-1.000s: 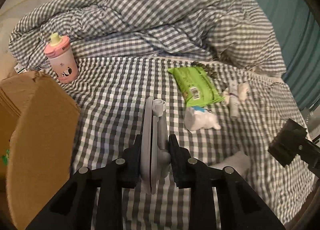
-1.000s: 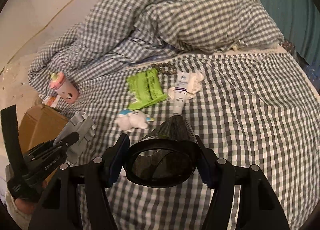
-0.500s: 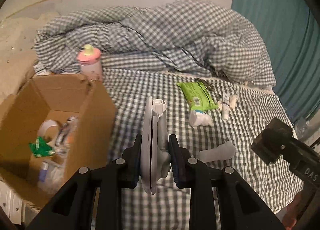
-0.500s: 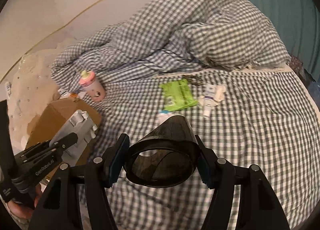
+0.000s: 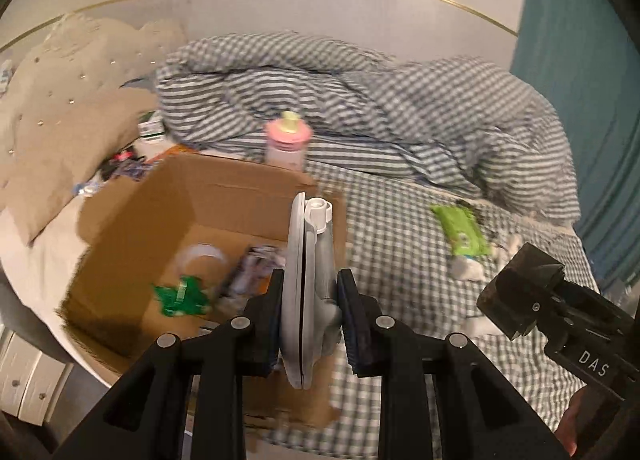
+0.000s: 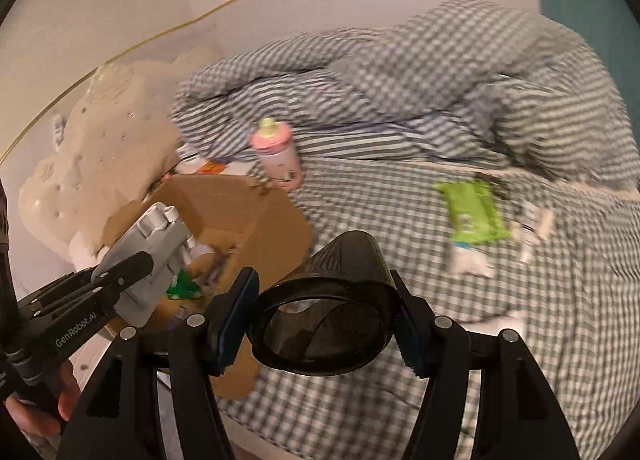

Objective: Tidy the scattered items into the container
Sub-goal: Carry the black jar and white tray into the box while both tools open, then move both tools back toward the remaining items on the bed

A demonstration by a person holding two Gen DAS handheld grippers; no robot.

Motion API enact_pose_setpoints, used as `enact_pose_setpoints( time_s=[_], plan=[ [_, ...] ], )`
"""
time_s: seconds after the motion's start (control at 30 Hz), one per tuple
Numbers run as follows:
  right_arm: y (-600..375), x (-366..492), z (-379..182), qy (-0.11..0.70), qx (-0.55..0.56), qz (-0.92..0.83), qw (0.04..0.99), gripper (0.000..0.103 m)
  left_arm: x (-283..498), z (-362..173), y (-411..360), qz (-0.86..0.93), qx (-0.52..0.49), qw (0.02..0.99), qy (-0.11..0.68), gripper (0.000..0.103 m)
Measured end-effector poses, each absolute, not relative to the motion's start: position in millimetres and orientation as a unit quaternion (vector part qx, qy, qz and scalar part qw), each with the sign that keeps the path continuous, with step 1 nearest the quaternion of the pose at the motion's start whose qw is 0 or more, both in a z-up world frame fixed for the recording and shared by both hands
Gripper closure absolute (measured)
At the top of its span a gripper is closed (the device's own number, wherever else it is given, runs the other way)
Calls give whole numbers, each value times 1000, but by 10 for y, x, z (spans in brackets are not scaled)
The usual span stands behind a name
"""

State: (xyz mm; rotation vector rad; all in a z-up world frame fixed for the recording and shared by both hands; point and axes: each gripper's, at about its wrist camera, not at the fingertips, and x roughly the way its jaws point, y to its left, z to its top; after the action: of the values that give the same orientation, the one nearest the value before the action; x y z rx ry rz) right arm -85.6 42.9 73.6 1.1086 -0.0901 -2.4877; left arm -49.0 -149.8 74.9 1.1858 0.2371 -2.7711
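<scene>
The left gripper (image 5: 308,300) is clamped on a flat grey plastic gadget (image 5: 306,272), which stands on edge between the pads with a white round cap at its far end. It hangs in front of the open cardboard box (image 5: 132,220), over the box's near right corner. Inside the box lie a roll of clear tape (image 5: 200,256), a green scrap (image 5: 182,296) and some blurred packets.

The right gripper (image 6: 324,324) is closed around a dark see-through cup (image 6: 332,308), mouth toward the camera, its pads pressing on both sides. It sits over the checked sheet (image 6: 540,320) just right of the box.

Behind the box a pink baby bottle (image 5: 285,144) with a yellow teat stands upright against the crumpled checked duvet (image 5: 400,112). Further right on the sheet lie a green wipes pack (image 6: 472,212), a white tube (image 6: 532,228) beside it, and a small white object (image 6: 468,260), possibly a soft toy, though it is too blurred to be sure. A beige padded headboard (image 5: 68,116) rises left of the box.
</scene>
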Motion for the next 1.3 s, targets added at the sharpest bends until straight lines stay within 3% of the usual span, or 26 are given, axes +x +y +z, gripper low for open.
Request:
enact_pose_setpoints(
  time_s=[0.4,0.5,0.53,0.57,0.6,0.63,1.3],
  plan=[
    [-977,-1213,533,26,425,-860,282,40,-529,275,-2435,-892,422,116,116,78],
    [-1128,-1272,440,21,434,-852,293,36,-572,120,-2541,-882,439,120,122,77],
    [-1169,-1297,403,20,442,-847,293,21,-583,97,-2561,-880,443,122,122,71],
    [-1187,-1305,387,19,444,-848,290,14,-591,87,-2581,-879,444,122,126,63],
    [-1185,-1301,384,16,441,-851,285,14,-596,93,-2580,-879,443,118,132,31],
    [-1175,-1298,382,15,439,-853,282,14,-594,111,-2572,-881,437,117,136,6],
    [241,-842,886,-13,389,-902,185,14,-388,586,-1395,-914,393,56,86,5]
  ],
)
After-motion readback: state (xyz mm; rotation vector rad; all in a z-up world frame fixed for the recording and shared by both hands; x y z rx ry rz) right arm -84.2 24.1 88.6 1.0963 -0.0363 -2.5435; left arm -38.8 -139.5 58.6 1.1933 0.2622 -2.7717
